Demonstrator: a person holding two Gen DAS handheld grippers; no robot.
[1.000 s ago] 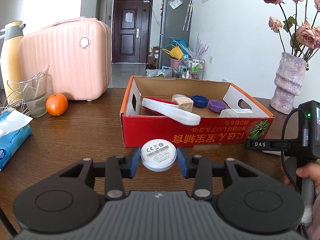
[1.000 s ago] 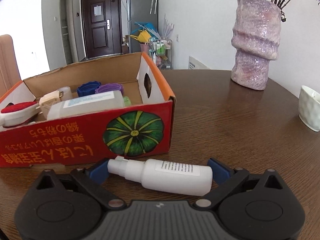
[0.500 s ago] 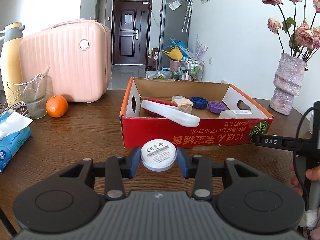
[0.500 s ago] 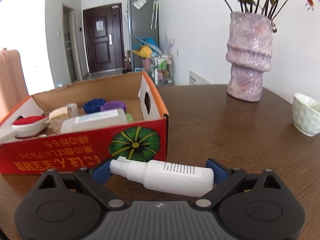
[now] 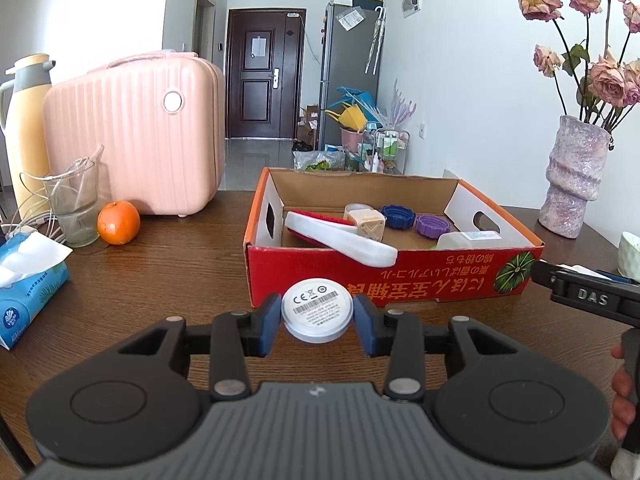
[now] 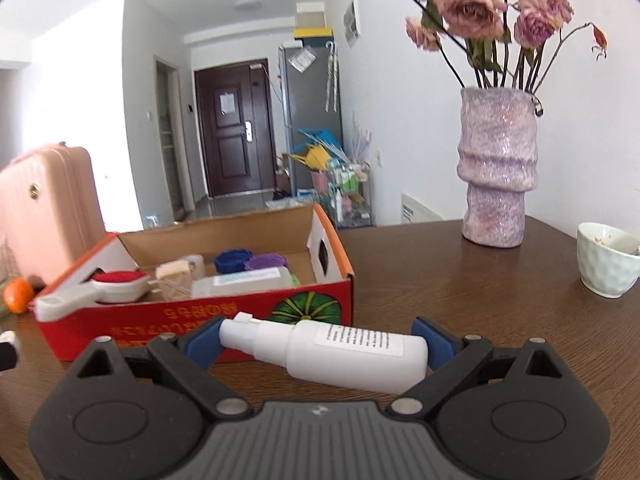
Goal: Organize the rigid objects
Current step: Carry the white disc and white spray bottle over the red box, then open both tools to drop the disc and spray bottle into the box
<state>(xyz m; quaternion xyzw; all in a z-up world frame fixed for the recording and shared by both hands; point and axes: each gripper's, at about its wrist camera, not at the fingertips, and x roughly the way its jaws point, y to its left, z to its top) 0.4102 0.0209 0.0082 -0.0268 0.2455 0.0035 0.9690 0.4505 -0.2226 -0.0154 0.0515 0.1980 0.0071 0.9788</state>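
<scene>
My left gripper point(image 5: 317, 320) is shut on a round white disc point(image 5: 317, 309) with a barcode label, held above the table in front of the red cardboard box point(image 5: 360, 280). My right gripper point(image 6: 320, 346) is shut on a white spray bottle point(image 6: 332, 350) lying crosswise between its blue pads, raised near the box's point(image 6: 200, 316) right front corner. The box holds a white and red brush point(image 5: 340, 236), a beige block point(image 5: 370, 224), a blue lid point(image 5: 398, 216), a purple lid point(image 5: 432, 226) and a white bottle point(image 5: 468, 238).
A pink case point(image 5: 136, 136), a glass point(image 5: 76, 208), an orange point(image 5: 118, 222), a yellow flask point(image 5: 24, 128) and a tissue pack point(image 5: 28, 280) stand left. A lilac vase with dried roses point(image 6: 496, 168) and a white cup point(image 6: 606, 258) stand right.
My right gripper has risen with the spray bottle, so the box looks lower and farther. My left gripper has lifted slightly with the disc.
</scene>
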